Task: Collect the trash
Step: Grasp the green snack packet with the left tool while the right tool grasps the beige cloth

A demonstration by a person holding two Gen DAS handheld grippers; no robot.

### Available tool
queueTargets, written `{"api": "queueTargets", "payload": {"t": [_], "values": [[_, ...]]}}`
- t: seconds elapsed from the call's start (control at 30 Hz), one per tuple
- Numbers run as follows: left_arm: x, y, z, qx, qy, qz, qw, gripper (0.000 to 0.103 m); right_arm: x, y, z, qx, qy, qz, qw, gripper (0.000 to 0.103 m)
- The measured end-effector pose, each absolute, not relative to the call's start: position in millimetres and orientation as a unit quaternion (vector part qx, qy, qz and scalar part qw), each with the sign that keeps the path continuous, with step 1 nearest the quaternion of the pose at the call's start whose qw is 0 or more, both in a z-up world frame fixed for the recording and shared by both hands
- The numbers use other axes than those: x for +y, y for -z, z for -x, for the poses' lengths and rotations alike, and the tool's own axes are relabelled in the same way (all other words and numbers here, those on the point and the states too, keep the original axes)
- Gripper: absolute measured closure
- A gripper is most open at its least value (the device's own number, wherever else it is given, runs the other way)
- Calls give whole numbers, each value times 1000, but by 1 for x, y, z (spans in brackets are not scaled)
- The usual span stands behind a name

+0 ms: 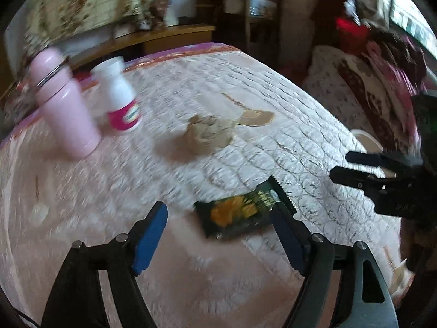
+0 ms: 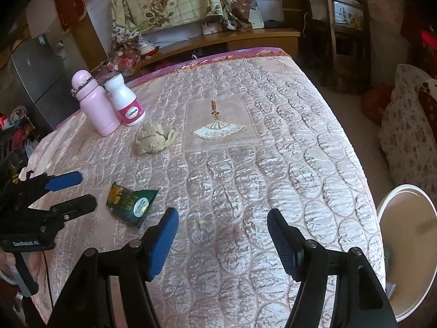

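We hang our left gripper [image 1: 218,240], spread wide and empty, over the green snack wrapper [image 1: 243,213] on the mattress [image 2: 273,164] to straddle it, while our right gripper [image 2: 222,237] waits agape near the white bin [image 2: 409,246].

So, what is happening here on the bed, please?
A person holds a gripper in each hand above a quilted mattress and is clearing rubbish. The left gripper, jaws open, is close to a green snack wrapper but has not gripped it. The right gripper is open and empty. A crumpled tissue lies further off, and a white bin stands beside the bed.
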State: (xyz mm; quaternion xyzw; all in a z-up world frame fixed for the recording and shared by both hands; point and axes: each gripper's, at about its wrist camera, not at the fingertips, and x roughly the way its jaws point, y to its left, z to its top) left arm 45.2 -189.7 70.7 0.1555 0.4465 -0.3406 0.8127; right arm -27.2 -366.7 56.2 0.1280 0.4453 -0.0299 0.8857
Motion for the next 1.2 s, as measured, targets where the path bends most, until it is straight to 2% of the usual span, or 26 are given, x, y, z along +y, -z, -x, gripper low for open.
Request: {"api": "queueTargets", "payload": {"t": [0.13,0.37,0.4,0.5,0.83,0.9,1.1,1.13,1.17,1.2], "values": [[-213,-61,-45,431,368,-231,791,24,-370,-56,26,446,27,-131,885,32],[-228,-42,-45,448,366,-265,772,26,-375,-54,6,450,19,-130,883,32],[-227,-40,-45,455,368,-258,769,43,-375,-53,2,451,18,-131,883,32],[-218,-41,-52,477,358,-231,769,72,-374,-52,-6,452,13,-135,882,32],[-143,-74,-51,498,292,-117,808,75,-337,-55,-53,440,-31,-120,889,31],[-126,-76,-45,502,272,-105,815,75,-324,-55,-69,440,-46,-116,889,26],[-95,-73,-30,503,233,-87,828,75,-289,-38,-114,451,-39,-81,888,27],[-92,-73,-27,502,232,-83,829,75,-285,-33,-118,454,-40,-78,887,32],[-93,-71,-27,502,231,-82,829,76,-282,-30,-119,453,-36,-73,888,46],[-93,-71,-23,501,230,-82,830,77,-280,-27,-117,454,-29,-65,888,74]]}}
